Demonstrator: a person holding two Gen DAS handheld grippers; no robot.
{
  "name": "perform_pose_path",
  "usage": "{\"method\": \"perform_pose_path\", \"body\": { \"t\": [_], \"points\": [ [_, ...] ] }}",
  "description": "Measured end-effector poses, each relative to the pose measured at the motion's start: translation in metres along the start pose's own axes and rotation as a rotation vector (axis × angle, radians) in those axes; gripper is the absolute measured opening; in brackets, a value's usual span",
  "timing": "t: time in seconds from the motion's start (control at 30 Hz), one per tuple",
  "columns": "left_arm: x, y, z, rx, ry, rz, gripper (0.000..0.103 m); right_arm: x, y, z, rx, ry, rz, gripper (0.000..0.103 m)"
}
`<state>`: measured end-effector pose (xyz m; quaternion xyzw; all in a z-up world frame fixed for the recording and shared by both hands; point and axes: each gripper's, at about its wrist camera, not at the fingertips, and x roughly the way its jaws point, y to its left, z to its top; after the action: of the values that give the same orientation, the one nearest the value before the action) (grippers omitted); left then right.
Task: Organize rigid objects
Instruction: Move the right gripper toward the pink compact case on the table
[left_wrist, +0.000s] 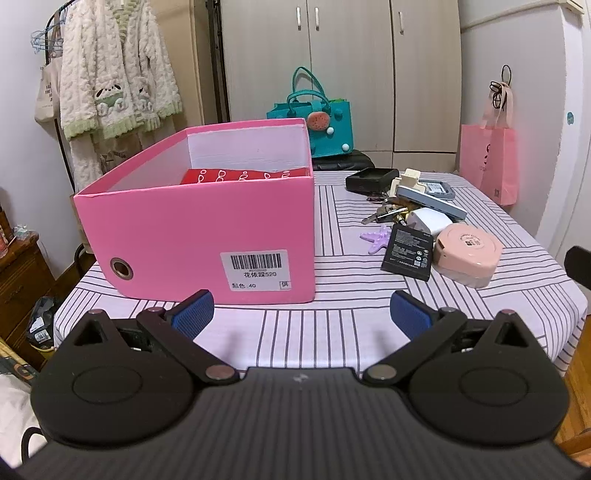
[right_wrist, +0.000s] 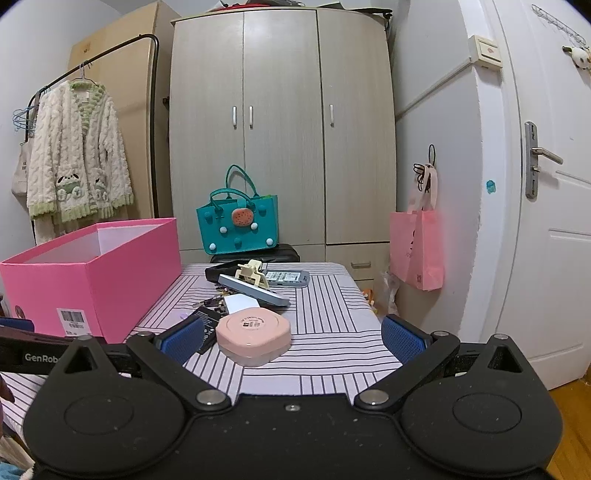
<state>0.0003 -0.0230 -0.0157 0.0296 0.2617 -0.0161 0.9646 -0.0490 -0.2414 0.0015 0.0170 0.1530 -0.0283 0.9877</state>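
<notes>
An open pink box (left_wrist: 207, 236) (right_wrist: 92, 280) stands on the left of the striped table, with a red patterned item (left_wrist: 243, 175) inside. To its right lies a pile: a pink rounded case (left_wrist: 467, 253) (right_wrist: 253, 334), a black battery (left_wrist: 408, 253), a white charger (left_wrist: 430, 219), a purple starfish (left_wrist: 376, 238), keys (left_wrist: 384, 214), a cream hair clip (left_wrist: 408, 181) (right_wrist: 253, 271), a grey flat device (left_wrist: 430, 201) (right_wrist: 253, 290) and a black tray (left_wrist: 371, 181). My left gripper (left_wrist: 301, 314) is open near the box front. My right gripper (right_wrist: 293, 339) is open just before the pink case.
The striped tablecloth (left_wrist: 332, 332) ends at the near and right edges. A teal bag (right_wrist: 238, 225) sits on a black seat behind the table. A pink shopping bag (right_wrist: 417, 247) hangs on the right wall. A wardrobe (right_wrist: 280, 147) and a clothes rack with a fluffy robe (right_wrist: 79, 155) stand behind.
</notes>
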Motion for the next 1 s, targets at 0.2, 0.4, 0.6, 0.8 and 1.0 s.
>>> {"method": "perform_pose_path", "body": {
  "t": [0.2, 0.4, 0.6, 0.8, 1.0],
  "points": [
    [0.0, -0.0051, -0.0005, 0.015, -0.006, -0.004, 0.103, 0.0033, -0.006, -0.0024, 0.007, 0.01, -0.014, 0.103],
    [0.0004, -0.006, -0.0018, 0.019, -0.005, -0.01, 0.103, 0.005, -0.0077, -0.0032, 0.005, 0.012, -0.015, 0.103],
    [-0.0023, -0.0083, -0.0039, 0.036, -0.035, -0.016, 0.103, 0.0052, -0.0073, -0.0053, 0.003, 0.008, -0.011, 0.103],
    [-0.007, -0.0077, -0.0062, 0.019, -0.085, -0.015, 0.103, 0.005, -0.0067, -0.0078, 0.008, 0.001, -0.011, 0.103],
    [-0.0096, -0.0033, -0.0065, 0.002, -0.111, -0.014, 0.103, 0.0052, -0.0074, -0.0088, 0.011, -0.006, -0.021, 0.103]
  ]
}}
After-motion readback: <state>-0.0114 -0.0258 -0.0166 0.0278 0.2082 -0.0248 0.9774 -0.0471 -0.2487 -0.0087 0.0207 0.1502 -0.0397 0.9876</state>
